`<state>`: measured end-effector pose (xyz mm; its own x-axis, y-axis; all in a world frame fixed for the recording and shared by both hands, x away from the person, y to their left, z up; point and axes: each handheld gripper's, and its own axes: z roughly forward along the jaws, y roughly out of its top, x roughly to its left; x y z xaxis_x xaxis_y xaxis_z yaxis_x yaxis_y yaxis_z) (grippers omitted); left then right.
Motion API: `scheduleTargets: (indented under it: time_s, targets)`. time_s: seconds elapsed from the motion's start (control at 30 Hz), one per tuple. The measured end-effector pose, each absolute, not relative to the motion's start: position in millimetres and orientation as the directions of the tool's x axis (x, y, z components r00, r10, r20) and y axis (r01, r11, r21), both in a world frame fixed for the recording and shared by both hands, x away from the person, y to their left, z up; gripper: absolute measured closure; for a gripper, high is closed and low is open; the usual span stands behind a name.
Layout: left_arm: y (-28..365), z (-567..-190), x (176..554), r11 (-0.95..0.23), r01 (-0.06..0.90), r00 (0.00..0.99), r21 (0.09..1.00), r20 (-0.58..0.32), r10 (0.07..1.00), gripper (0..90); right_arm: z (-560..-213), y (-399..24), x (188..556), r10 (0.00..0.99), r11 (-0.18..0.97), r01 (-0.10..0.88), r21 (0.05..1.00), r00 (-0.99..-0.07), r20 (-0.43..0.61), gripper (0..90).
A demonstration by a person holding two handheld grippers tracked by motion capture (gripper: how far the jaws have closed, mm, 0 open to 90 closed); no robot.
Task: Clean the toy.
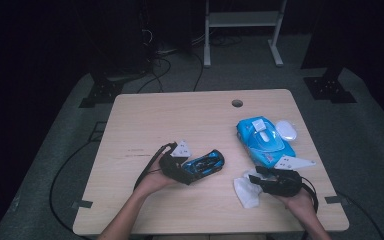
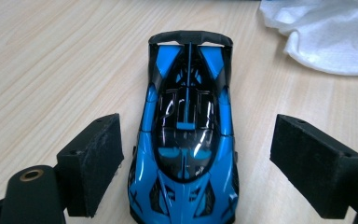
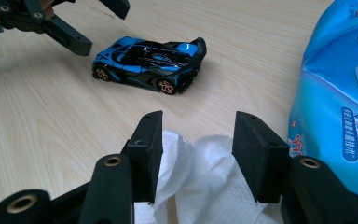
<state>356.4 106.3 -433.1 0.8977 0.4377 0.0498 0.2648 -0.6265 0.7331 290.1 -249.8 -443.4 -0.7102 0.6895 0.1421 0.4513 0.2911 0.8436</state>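
Pale desk (image 1: 145,125) carries a toy car (image 1: 206,163) mid-front, freed between the parted left tongs (image 2: 193,163). Right tongs (image 3: 198,156) gape around a wipe (image 3: 200,186) near the right edge, likely for cleaning the car.

We see a pale wooden table (image 1: 155,120) lit bright in a dark room, a round cable hole (image 1: 237,103) near its far edge. Beyond the table, grey carpet (image 1: 250,75), black cables (image 1: 162,67) trailing, a white metal stand (image 1: 242,30), and dark stand bases (image 1: 330,87) flanking the table's far corners.
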Motion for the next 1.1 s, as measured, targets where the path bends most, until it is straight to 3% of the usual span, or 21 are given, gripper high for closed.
scheduleTargets:
  time_s: [1.1]
  targets:
    - [155.3, -444.0, 336.3, -0.559, 0.33, 0.858, 0.76, 0.005, 0.513, 11.1, -446.1, -253.2, 291.7, 0.7, 0.282, 0.465, 0.839, -0.698, 0.152, 45.7]
